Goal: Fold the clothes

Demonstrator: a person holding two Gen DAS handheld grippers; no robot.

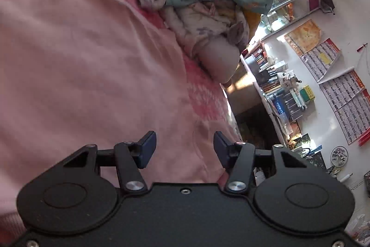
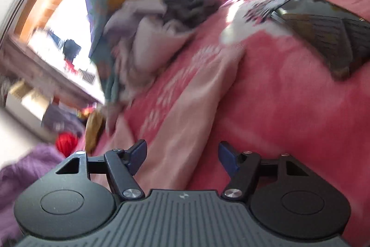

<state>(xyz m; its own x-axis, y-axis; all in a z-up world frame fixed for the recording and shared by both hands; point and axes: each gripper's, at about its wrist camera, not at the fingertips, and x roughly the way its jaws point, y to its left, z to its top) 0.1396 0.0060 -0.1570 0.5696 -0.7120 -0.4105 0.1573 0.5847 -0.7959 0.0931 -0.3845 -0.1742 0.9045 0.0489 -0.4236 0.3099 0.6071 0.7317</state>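
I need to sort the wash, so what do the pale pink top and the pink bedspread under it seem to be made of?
The pale pink top looks like soft matte cotton knit: it lies in gentle folds with no shine, though the weave is too fine to confirm. The pink bedspread looks like plush fleece or a soft woven blanket: fuzzy, matte, with a lighter pattern. The blur leaves it open.

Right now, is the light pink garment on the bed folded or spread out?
Spread out. The light pink garment lies open and mostly flat across the pink bedcover, with only shallow wrinkles and no stacked layers visible.
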